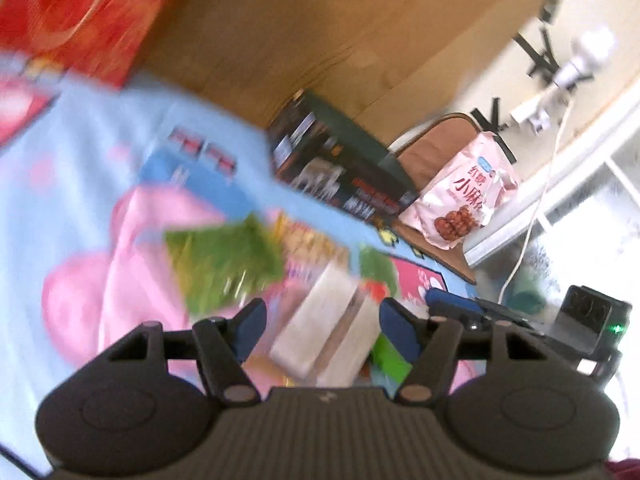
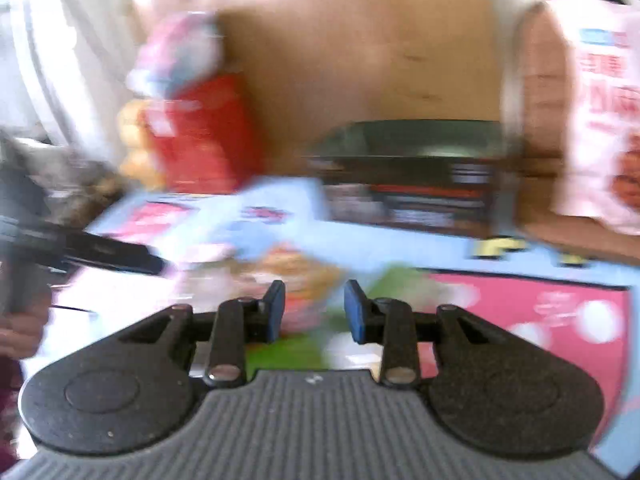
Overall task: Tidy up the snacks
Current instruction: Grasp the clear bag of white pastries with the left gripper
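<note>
Both views are blurred. In the left wrist view my left gripper (image 1: pixel 324 322) is open over a whitish packet (image 1: pixel 324 336) that lies between the jaws, with a gap at the left pad. A green packet (image 1: pixel 224 264) and a yellow packet (image 1: pixel 312 240) lie just beyond on the blue and pink mat (image 1: pixel 60 160). My right gripper (image 2: pixel 316 308) is open above an orange and pink packet (image 2: pixel 296 272) and a green packet (image 2: pixel 288 352), gripping neither. The left gripper's black body (image 2: pixel 100 250) reaches in from the left.
A dark printed box (image 1: pixel 340 168) stands at the mat's far edge against a large cardboard box (image 1: pixel 340 32). A red box (image 1: pixel 80 12) is at the far left. A pink bag of twists (image 1: pixel 464 196) rests on a brown seat (image 1: pixel 424 148). A white cable (image 1: pixel 532 220) hangs at right.
</note>
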`<state>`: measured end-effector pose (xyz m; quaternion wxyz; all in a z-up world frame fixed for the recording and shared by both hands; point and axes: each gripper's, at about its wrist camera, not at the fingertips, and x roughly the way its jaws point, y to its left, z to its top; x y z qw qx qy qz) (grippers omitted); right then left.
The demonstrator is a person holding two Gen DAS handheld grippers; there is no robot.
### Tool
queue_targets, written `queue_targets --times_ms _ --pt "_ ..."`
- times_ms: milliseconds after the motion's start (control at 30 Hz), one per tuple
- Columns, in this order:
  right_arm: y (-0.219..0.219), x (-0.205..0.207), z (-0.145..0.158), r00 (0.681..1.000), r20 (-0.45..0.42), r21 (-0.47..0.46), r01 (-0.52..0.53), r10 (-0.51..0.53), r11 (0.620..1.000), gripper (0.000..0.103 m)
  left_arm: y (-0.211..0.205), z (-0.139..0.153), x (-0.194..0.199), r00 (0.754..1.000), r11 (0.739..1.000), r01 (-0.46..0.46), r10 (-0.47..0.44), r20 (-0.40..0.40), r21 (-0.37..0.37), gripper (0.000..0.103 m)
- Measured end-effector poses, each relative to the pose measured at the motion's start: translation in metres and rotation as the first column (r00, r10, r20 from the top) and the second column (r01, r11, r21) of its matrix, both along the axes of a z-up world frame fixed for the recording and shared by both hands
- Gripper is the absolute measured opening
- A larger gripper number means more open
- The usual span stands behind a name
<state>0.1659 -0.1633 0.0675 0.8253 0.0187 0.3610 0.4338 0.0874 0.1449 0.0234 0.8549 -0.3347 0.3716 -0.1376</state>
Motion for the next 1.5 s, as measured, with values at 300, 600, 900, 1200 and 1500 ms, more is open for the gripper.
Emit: queue_targets --times_ms 300,600,900,1200,1500 --pt "0.049 -0.013 -0.032 0.990 -0.106 -0.029 -0.098 0.095 0.995 0.033 -0.001 -0.037 -0.017 0.997 0.991 -0.031 0.021 -0.076 -0.134 0.070" --pt "0.049 -0.110 -0.023 0.964 0.070 -0.148 -0.245 0.257 0.958 0.034 0.006 -0.032 -0.031 0.997 0.996 -0.035 0.029 -0.072 -0.080 0.071" --pt "0.067 -0.020 -0.032 0.997 -0.036 -0.011 -0.076 0.075 0.997 0.043 0.004 -0.036 -0.047 0.995 0.993 -0.060 0.052 -0.082 -0.101 0.075" --pt "0.051 -0.076 -0.043 0.954 -0.168 0.045 -0.245 0.249 0.968 0.047 0.015 -0.035 -0.056 0.993 0.993 -0.093 0.087 -0.077 -0.076 0.075" --pt "0.052 -0.125 -0.044 0.969 0.062 -0.130 -0.228 0.238 0.965 0.056 0.003 -0.024 -0.061 0.997 0.997 -0.054 0.057 -0.058 0.059 0.080"
